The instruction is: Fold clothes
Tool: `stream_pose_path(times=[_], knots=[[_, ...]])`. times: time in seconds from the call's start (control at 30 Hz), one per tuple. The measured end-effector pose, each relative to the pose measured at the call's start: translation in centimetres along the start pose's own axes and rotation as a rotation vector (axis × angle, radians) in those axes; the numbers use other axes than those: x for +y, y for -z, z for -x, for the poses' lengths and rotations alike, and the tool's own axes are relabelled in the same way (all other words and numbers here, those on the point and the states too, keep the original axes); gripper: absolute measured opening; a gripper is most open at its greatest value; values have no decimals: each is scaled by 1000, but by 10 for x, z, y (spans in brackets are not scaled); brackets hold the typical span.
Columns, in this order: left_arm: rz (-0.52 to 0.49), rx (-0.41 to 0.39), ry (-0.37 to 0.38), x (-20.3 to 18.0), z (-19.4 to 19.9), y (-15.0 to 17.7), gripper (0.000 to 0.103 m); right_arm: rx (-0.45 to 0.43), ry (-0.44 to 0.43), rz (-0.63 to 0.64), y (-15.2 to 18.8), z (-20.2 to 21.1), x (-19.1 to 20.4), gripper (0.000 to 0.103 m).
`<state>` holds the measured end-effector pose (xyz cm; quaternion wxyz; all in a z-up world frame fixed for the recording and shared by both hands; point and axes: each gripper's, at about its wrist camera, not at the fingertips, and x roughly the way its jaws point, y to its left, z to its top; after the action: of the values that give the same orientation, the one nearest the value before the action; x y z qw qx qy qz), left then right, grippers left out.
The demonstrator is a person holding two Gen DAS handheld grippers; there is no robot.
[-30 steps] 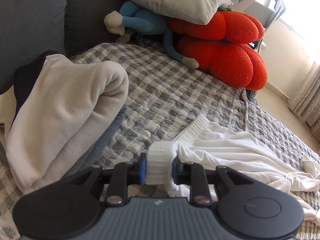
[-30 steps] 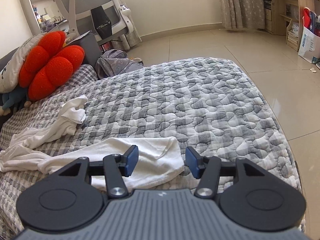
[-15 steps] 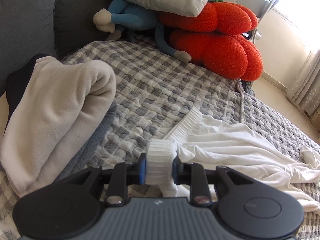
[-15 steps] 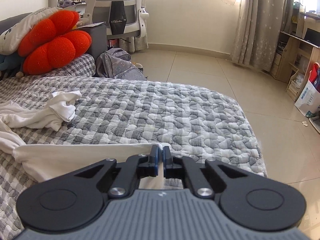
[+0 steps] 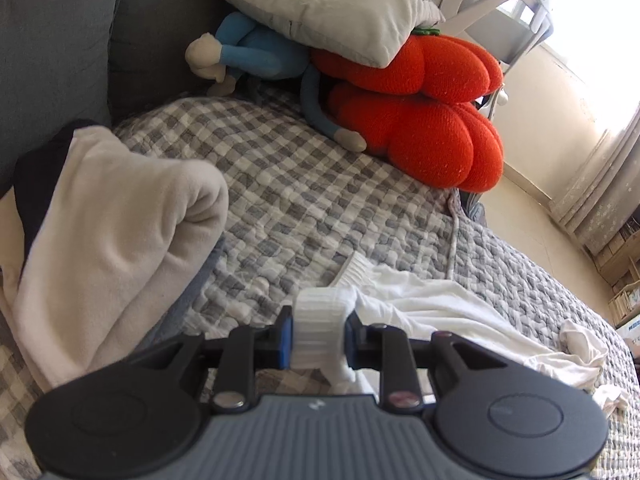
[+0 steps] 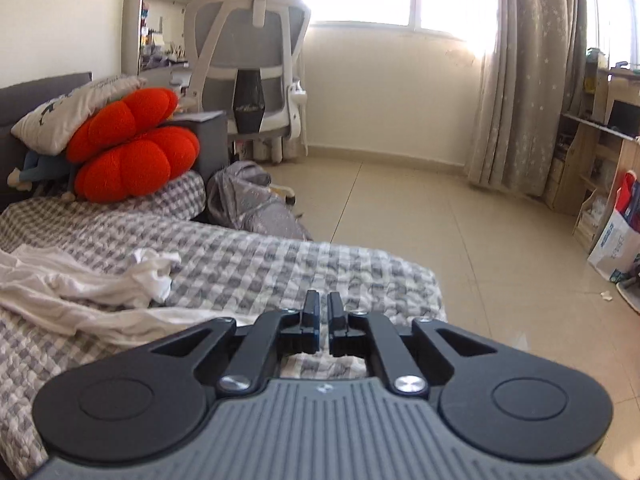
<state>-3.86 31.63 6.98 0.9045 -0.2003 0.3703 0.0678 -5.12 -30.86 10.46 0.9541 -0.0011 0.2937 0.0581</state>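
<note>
A white garment (image 5: 452,312) lies rumpled across the grey checked quilt (image 5: 304,200). My left gripper (image 5: 319,336) is shut on its bunched ribbed waistband (image 5: 320,320), just above the quilt. In the right wrist view the same white garment (image 6: 92,292) trails left over the bed. My right gripper (image 6: 323,312) is shut near the bed's right edge, lifted and pointing level across the room. White cloth shows under its jaws, but whether cloth is pinched between the pads is hidden.
A folded cream blanket (image 5: 108,236) lies at the left. A red flower cushion (image 5: 424,112), a blue plush toy (image 5: 248,60) and a white pillow (image 5: 328,0) sit at the headboard. An office chair (image 6: 252,64), a grey backpack (image 6: 248,200) and tiled floor (image 6: 440,220) lie beyond the bed.
My right gripper closed over the garment's edge, then rose and tilted up toward the room. My left gripper kept its hold on the waistband and shifted slightly.
</note>
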Motion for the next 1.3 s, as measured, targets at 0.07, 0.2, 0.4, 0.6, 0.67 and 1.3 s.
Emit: stream_pose_path(times=[0.07, 0.2, 0.4, 0.6, 0.67, 1.3], knots=[[36, 21, 14, 1, -9, 7, 25, 88, -63, -138, 7, -25, -2, 15], [16, 24, 2, -2, -10, 14, 25, 194, -104, -363, 5, -64, -9, 18], [50, 27, 4, 9, -5, 15, 25, 199, -160, -633, -2, -77, -30, 60], [62, 67, 10, 5, -9, 29, 39, 242, -44, -581, -12, -88, -13, 64], [63, 70, 18, 3, -6, 35, 39, 192, -65, -554, -12, -79, -6, 64], [155, 32, 4, 12, -22, 41, 22, 262, -102, -626, -13, -111, 15, 0]])
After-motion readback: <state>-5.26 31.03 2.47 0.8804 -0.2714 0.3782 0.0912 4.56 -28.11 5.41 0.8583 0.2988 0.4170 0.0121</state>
